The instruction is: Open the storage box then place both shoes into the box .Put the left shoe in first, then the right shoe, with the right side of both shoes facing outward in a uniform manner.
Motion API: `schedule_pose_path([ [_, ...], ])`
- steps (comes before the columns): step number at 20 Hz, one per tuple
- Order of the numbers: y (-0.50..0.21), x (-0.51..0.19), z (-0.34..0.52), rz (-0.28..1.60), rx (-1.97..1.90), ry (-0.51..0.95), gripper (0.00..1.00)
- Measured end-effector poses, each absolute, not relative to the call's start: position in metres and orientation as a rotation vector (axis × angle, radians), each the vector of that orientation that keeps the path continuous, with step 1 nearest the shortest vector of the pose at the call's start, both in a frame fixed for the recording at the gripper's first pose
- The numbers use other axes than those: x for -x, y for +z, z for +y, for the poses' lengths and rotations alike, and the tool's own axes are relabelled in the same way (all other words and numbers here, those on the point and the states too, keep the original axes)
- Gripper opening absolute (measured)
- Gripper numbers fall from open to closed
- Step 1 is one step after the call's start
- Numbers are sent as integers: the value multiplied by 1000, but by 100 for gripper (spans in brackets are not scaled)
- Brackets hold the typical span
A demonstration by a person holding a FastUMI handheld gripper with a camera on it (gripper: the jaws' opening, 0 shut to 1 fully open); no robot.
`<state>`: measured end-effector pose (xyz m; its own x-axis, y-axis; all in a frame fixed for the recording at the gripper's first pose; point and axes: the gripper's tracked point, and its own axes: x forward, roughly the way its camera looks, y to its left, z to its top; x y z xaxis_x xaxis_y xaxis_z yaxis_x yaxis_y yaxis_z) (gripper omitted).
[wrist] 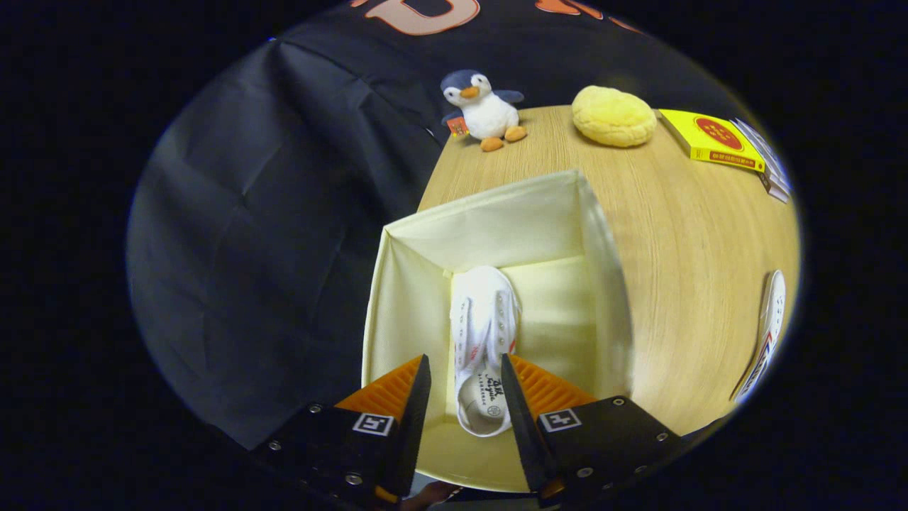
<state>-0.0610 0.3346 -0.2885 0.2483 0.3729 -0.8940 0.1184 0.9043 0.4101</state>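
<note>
The storage box (489,220) is seen standing open on the wooden table (681,241), with one white shoe (482,333) lying on its floor against the left wall, toe pointed away and heel towards the gripper (464,394). The fingers are held spread apart above the box, one to each side of the shoe's heel opening, and nothing is clasped between them; whether either finger touches the shoe cannot be told. The second shoe (766,341) is found well apart, on the table beyond the box's right wall, cut off so that only a strip of its side and sole is made out.

The shoes are judged to be light canvas, soft in the upper and stiffer at the rubber sole; a grip across the heel collar or the laced throat is thought likely to hold best, since the cloth may fold under pressure. The box looks like thin fabric, so it may be shoved or dented easily.

Which shoe is left or right cannot be settled, and the box's near wall is hidden behind the fingers
</note>
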Motion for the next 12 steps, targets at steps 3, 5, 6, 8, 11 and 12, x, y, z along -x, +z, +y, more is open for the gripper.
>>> schedule_pose_path([
  [3, -267, 59, 282, 1221, -396, 153, 77],
  [5, -257, 62, 241, 1154, -361, 118, 84],
  [6, -255, 65, 219, 1128, -340, 100, 86],
  [8, -258, 85, 171, 1104, -284, 44, 89],
  [11, -272, 116, 103, 1108, -219, -60, 90],
  [12, -278, 127, 83, 1114, -208, -92, 90],
])
